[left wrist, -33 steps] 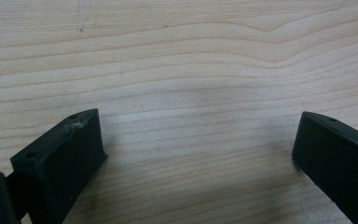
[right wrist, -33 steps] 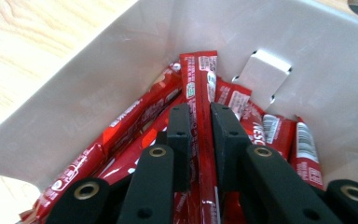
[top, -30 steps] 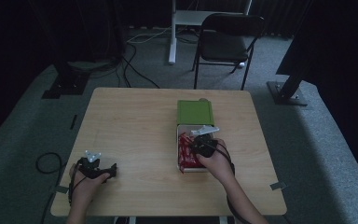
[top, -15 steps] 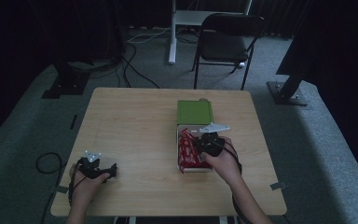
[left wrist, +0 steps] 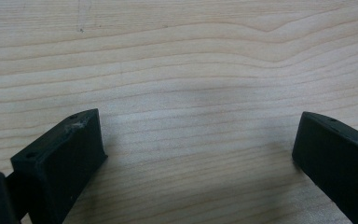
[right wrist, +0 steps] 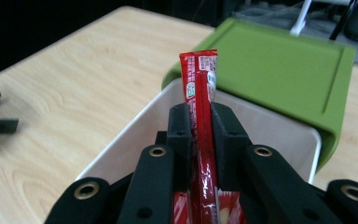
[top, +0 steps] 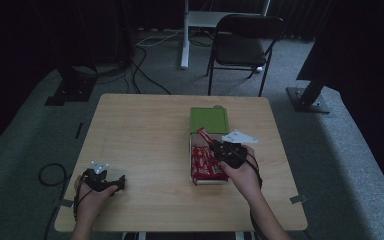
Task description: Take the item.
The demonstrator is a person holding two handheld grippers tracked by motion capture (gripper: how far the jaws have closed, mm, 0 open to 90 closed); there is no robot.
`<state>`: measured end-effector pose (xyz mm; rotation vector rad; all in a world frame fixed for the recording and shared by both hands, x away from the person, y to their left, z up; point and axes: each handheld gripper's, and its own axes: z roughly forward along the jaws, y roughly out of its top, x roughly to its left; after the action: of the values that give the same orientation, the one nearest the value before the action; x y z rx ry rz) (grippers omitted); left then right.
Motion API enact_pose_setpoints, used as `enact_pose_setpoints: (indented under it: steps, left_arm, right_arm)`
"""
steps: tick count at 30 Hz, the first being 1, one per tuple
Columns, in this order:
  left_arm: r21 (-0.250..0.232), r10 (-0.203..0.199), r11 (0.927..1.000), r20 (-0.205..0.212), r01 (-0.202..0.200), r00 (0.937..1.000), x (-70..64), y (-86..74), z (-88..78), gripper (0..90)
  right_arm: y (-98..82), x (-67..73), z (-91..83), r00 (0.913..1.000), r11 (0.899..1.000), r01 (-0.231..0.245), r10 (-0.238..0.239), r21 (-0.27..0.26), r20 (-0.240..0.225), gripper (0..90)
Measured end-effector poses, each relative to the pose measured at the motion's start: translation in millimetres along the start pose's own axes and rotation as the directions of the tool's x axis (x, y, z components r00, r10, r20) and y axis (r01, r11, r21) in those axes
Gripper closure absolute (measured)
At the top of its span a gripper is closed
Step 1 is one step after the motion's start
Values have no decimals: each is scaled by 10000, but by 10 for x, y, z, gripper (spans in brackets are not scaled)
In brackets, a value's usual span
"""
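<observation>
The right gripper [right wrist: 199, 123] is clamped on a single red stick packet [right wrist: 200, 93], jaws pinching it flat just below its printed top end, and the packet stands upright between them at the middle of the right gripper view. In the high view the same gripper [top: 214, 146] sits right of centre with the packet [top: 203, 135] poking up and to the left over the white box [top: 192, 159].

That packet looks feather-light, thin and floppy, a glossy foil sleeve, so I'd expect it to be slick and easy to crease. Gripped along its length like this, near the upper end, it stays straight; a hold at the very tip would probably let it droop or slip.

Below it, more red packets [top: 206, 165] lie packed side by side in the box, pressed against one another, so pulling one free could drag a neighbour. The green lid [top: 209, 120] lies just past the box toward the top of the frame, its near edge overlapping the box's far rim, and it may catch a packet carried low that way.

Lower left of the high view, the left gripper [top: 122, 181] rests on the wooden table [top: 140, 130] with its jaws spread wide and nothing between them, bare wood under it in its own view.
</observation>
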<state>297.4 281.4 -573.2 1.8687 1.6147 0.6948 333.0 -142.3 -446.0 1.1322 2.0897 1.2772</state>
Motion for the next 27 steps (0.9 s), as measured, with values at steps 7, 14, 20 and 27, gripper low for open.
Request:
enact_pose_setpoints:
  steps: [7, 14, 20, 27]
  left_arm:
    - [0, -5, 10000, 2, 5, 10000, 0, 0, 0, 28]
    - [-2, -8, 10000, 1, 8, 10000, 0, 0, 0, 28]
    - [-11, -1, 10000, -4, 1, 10000, 0, 0, 0, 28]
    - [-3, 11, 10000, -2, -11, 10000, 1, 0, 0, 28]
  right_arm:
    - [0, -38, -26, 9999, 9972, 64, -52, -750, 163, 790]
    - [-7, -115, -64, 9987, 9837, -156, 239, -1793, 443, 789]
    - [-8, -218, -80, 9956, 9781, -400, 564, -2045, 752, 788]
    - [-26, -359, -112, 9909, 9791, -424, 666, -1990, 1169, 788]
